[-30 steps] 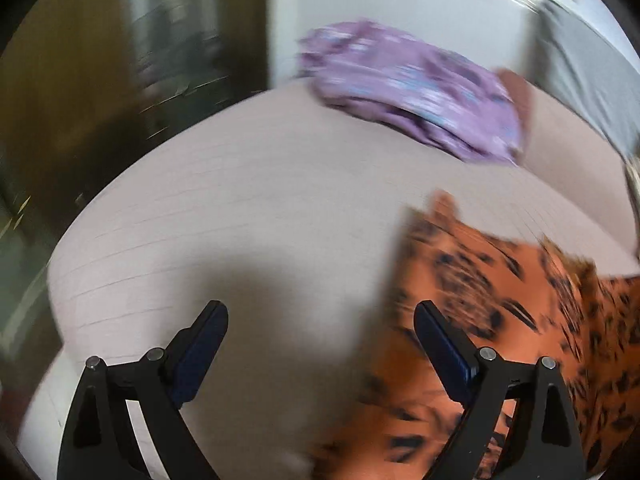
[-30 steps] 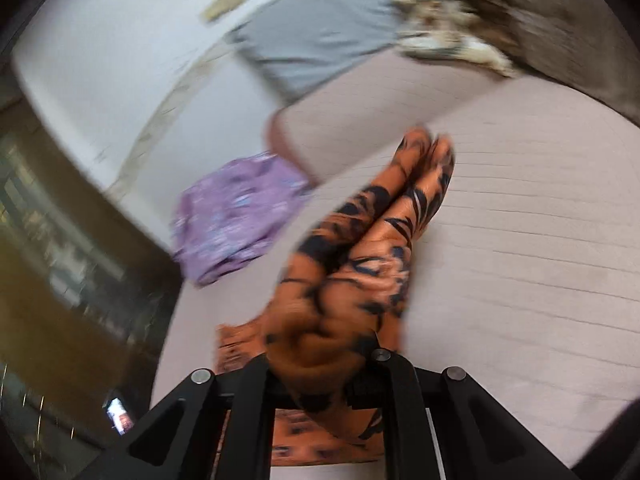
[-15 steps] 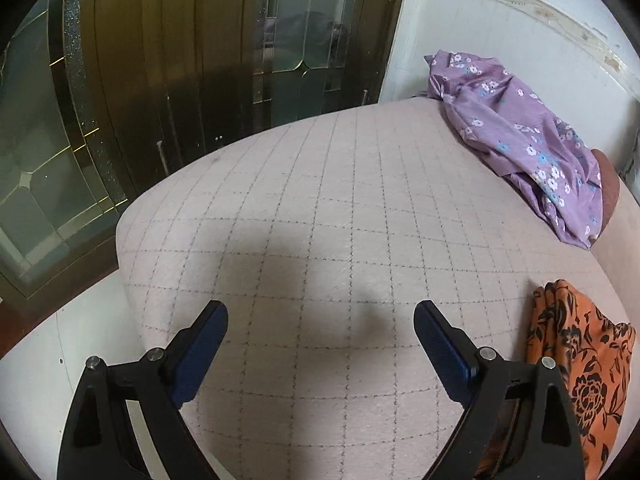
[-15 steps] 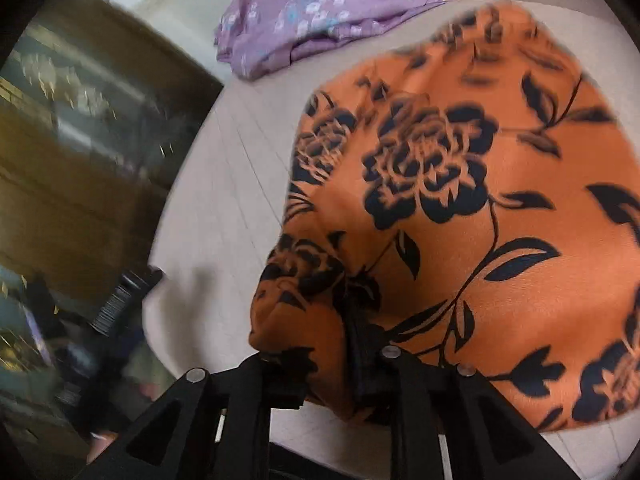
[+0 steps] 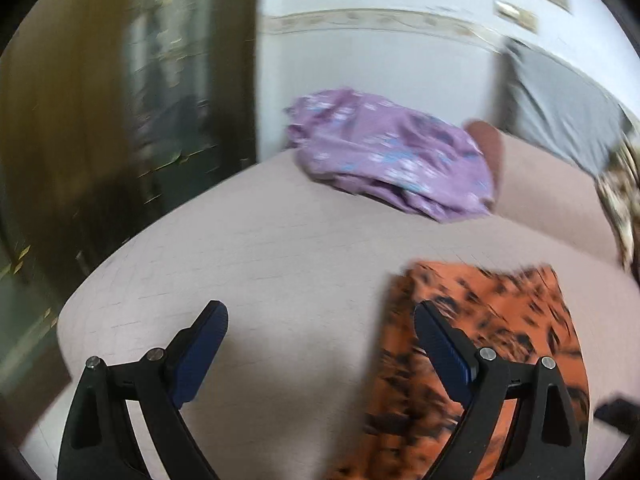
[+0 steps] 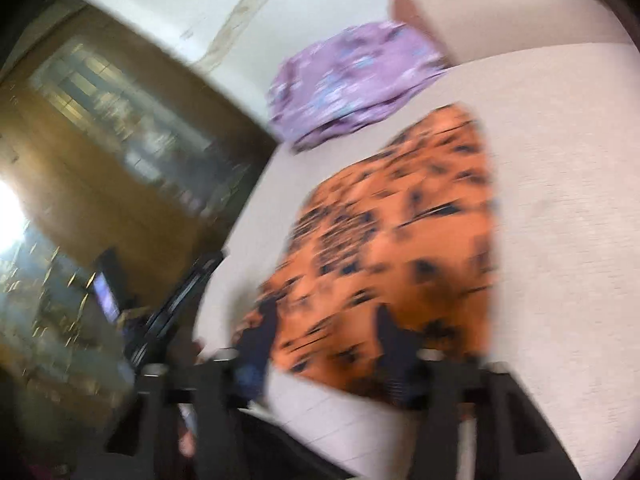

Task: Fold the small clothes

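Orange cloth [image 6: 400,232]: black-flowered piece, lying spread on the bed [image 5: 240,264], near your edge of it. It is resting flat, probably so you can fold it. Its long axis is running away from you toward the purple cloth [image 5: 392,160]; blur is hiding which end is which.

Right claw [image 6: 324,332]: you are opening its jaws. The near edge of the orange cloth is lying between them, and the pads look clear of the fabric, though blur makes this uncertain. It is angling down at the near hem, likely letting the cloth settle.

Left claw [image 5: 320,332]: you are holding it wide apart, gripping nothing. Its left finger is hanging over bare bed; its right finger is overlapping the orange cloth's left edge in the view. Contact cannot be told. It is probably waiting to take that side.

Purple cloth: crumpled heap at the bed's far side, by the wall [image 5: 380,64], well apart from the orange cloth.
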Tool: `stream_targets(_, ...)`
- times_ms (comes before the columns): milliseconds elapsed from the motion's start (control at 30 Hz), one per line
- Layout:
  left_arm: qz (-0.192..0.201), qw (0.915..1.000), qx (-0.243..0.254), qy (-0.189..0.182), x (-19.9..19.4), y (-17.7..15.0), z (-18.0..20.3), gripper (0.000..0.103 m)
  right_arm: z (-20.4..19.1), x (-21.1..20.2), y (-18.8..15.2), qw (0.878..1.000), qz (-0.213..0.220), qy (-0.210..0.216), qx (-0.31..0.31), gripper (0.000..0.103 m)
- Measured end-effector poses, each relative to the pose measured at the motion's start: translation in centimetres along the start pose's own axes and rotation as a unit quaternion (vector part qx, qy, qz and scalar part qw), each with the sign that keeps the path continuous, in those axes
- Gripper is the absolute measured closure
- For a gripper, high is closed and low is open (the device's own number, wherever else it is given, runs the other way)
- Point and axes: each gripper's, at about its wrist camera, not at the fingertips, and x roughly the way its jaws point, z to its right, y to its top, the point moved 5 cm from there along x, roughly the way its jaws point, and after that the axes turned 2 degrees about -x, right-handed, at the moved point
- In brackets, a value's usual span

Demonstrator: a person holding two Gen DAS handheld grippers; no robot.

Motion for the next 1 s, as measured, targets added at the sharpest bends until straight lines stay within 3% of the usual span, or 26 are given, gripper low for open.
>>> stream_targets(67,-0.034,0.9988,0.034,0.004,1.4,-1.6,1.8,0.009,2.1,0.3,-0.2,1.000,0.000,-0.026,0.014,0.067)
stream_targets(133,-0.095,0.9904,0.086,0.053,4.1,-4.1,2.9,0.008,4.4,3.7,-1.7,0.997,-0.063,-0.037,0.035,0.070)
stream_targets(167,-0.106,0.9886,0.088,0.059,5.0,-4.8,2.8,0.008,4.7,4.4,-1.9,0.996,-0.068,-0.043,0.035,0.074)
stream_targets(300,-0.113,0.9922,0.041,0.033,5.4,-4.3,1.8,0.004,3.2,4.2,0.2,0.996,-0.065,-0.055,-0.005,0.074)
stream_targets(400,-0.124,0.9916,0.022,0.030,6.0,-4.4,1.8,0.003,2.4,4.0,5.0,0.996,-0.014,-0.085,-0.027,0.071)
stream_targets(533,-0.137,0.9900,0.002,0.033,6.7,-4.5,1.8,0.000,3.1,7.9,10.1,0.995,-0.002,-0.102,-0.003,0.071)
stream_targets(567,-0.136,0.9901,0.003,0.037,6.8,-4.7,1.9,0.000,3.7,9.8,10.8,0.994,-0.015,-0.108,0.008,0.070)
stream_targets(633,-0.125,0.9913,0.012,0.039,6.6,-4.8,2.3,0.000,6.2,14.7,10.9,0.987,-0.095,-0.125,0.042,0.070)
stream_targets(667,-0.122,0.9916,0.017,0.041,6.7,-4.9,2.5,0.000,7.1,16.5,10.8,0.983,-0.115,-0.132,0.056,0.070)
stream_targets(700,-0.115,0.9923,0.020,0.042,6.5,-4.9,2.6,0.000,7.6,16.9,11.1,0.984,-0.106,-0.127,0.062,0.070)
stream_targets(733,-0.112,0.9926,0.022,0.042,6.3,-4.9,2.4,0.000,7.5,16.6,11.6,0.986,-0.091,-0.123,0.062,0.070)
stream_targets(800,-0.109,0.9930,0.021,0.042,6.2,-4.9,2.4,0.000,7.2,15.9,11.5,0.984,-0.109,-0.125,0.066,0.070)
stream_targets(1000,-0.128,0.9904,-0.026,0.044,6.1,-4.9,1.9,0.000,4.6,6.9,8.2,0.993,-0.060,-0.093,0.032,0.070)
